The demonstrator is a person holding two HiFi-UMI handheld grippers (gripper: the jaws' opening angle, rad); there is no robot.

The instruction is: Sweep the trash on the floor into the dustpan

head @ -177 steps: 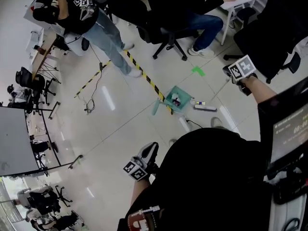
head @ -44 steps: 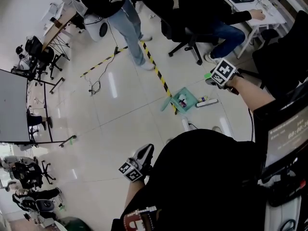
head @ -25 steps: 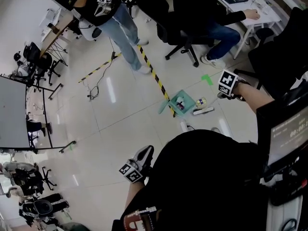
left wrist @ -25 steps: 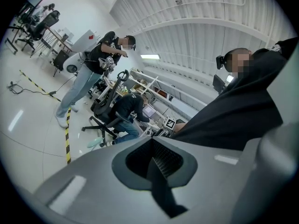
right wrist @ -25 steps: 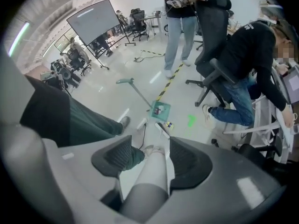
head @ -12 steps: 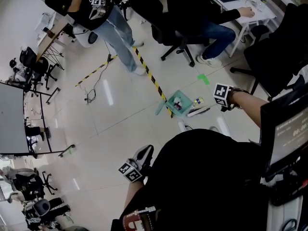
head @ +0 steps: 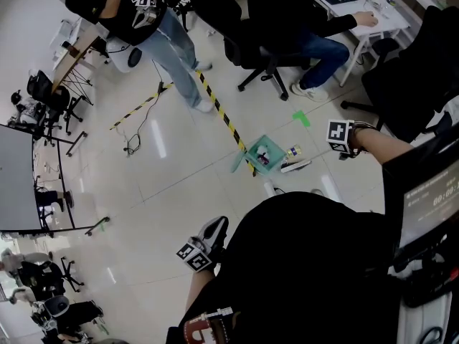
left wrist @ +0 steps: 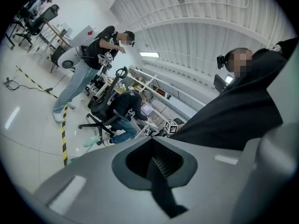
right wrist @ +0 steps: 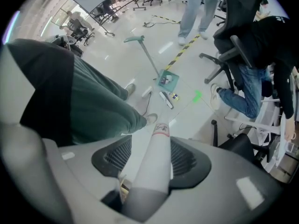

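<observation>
gripping one broom handle (right wrist: 159,134), right hand-held gripper (right wrist: 149,160); one dustpan (head: 272,145)

Teal plastic dustpan (head: 267,146) sits on the pale tiled floor (head: 179,192), its long handle standing up, with dark and white trash scraps (head: 261,155) inside. The head of the white long-handled broom (head: 295,165) lies flat just beside the pan. A small yellowish trash item (head: 292,151) lies between the two.
</observation>
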